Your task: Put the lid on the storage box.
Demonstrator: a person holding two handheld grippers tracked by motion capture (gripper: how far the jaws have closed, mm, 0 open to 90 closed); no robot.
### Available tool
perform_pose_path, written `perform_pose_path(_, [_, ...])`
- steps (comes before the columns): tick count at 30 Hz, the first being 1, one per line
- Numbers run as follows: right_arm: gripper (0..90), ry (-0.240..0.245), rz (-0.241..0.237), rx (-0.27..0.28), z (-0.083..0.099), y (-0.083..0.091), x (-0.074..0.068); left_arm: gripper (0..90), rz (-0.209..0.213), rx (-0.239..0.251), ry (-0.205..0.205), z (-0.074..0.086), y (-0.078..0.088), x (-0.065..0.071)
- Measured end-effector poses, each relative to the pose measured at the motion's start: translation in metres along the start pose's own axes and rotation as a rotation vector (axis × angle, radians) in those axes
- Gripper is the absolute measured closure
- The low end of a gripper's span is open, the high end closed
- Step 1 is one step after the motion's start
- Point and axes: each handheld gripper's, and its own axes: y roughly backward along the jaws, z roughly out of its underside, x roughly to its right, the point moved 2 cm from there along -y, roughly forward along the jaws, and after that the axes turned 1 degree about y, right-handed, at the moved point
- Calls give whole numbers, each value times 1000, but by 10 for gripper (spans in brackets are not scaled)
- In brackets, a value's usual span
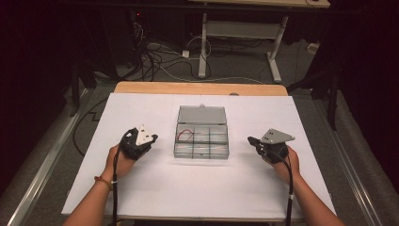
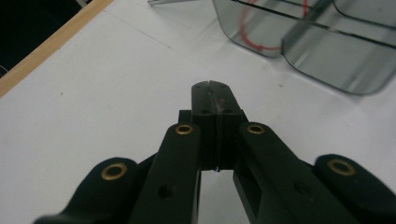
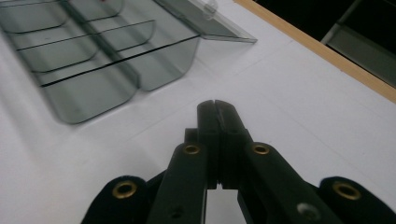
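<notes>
Between my two grippers, near the middle of the white counter (image 1: 155,188), sits a clear plastic compartment box (image 1: 201,140) with its lid (image 1: 202,115) swung open and lying flat behind it, toward the far wooden edge. From the high view I see the box split into small compartments; a red wire (image 1: 184,134) curls in the far-left one, and I can't make out what the others hold.

I hold the left gripper (image 1: 151,139) just left of the box, apart from it, tips pointing toward it. In the left gripper view its fingers (image 2: 203,100) are pressed together with nothing between them, hovering over bare counter, and the box's rounded corner with the red loop sits ahead and to the right.

I hold the right gripper (image 1: 250,140) on the other side, a little farther from the box, tips also turned toward it. In the right gripper view its fingers (image 3: 208,116) are likewise closed on each other and empty, with the box's smoky walls ahead on the left and the open lid lying beyond.

Neither gripper touches the box.
</notes>
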Motion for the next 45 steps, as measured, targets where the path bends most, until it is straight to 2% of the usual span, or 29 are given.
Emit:
perform_pose_path(3, [900, 3, 38, -7, -4, -14, 11, 871, -1, -10, 12, -5, -9, -10])
perform_pose_path(7, [900, -16, 39, -47, -12, -33, 22, 871, 6, -42, 30, -13, -22, -20])
perform_pose_path(9, [900, -23, 43, -65, -16, -42, 27, 870, 27, -45, 71, -18, -29, -25])
perform_pose_path(10, [900, -21, 43, -65, -18, -46, 29, 870, 31, -44, 78, -20, -32, -26])
perform_pose_path(11, [900, -37, 41, -80, -20, -50, 30, 870, 36, -53, 80, -23, -35, -28])
perform_pose_path(12, [900, -35, 44, -85, -22, -54, 31, 870, 41, -52, 94, -25, -39, -29])
perform_pose_path(14, [900, -45, 48, -99, -25, -61, 33, 870, 36, -72, 90, -30, -47, -29])
perform_pose_path(16, [900, -45, 52, -120, -28, -69, 34, 870, 51, -80, 107, -34, -55, -30])
perform_pose_path(19, [900, -48, 53, -141, -31, -78, 35, 870, 58, -90, 110, -40, -66, -31])
perform_pose_path(21, [900, -52, 44, -160, -33, -84, 36, 869, 46, -120, 93, -42, -74, -31])
perform_pose_path(24, [900, -50, 34, -192, -33, -92, 36, 870, 46, -150, 93, -42, -86, -31])
perform_pose_path(29, [900, -73, 24, -208, -34, -104, 37, 870, 65, -129, 137, -45, -96, -35])
perform_pose_path(32, [900, -58, 24, -234, -34, -111, 37, 870, 57, -124, 118, -48, -99, -33])
perform_pose_path(37, [900, -55, 21, -237, -39, -118, 36, 870, 65, -127, 104, -54, -103, -28])
perform_pose_path(41, [900, -76, -1, -244, -45, -125, 34, 870, 61, -130, 48, -62, -107, -16])
perform_pose_path(43, [900, -68, 4, -244, -48, -128, 32, 871, 53, -132, 45, -64, -109, -14])
perform_pose_path(45, [900, -60, 3, -244, -50, -131, 31, 870, 60, -121, 62, -63, -109, -15])
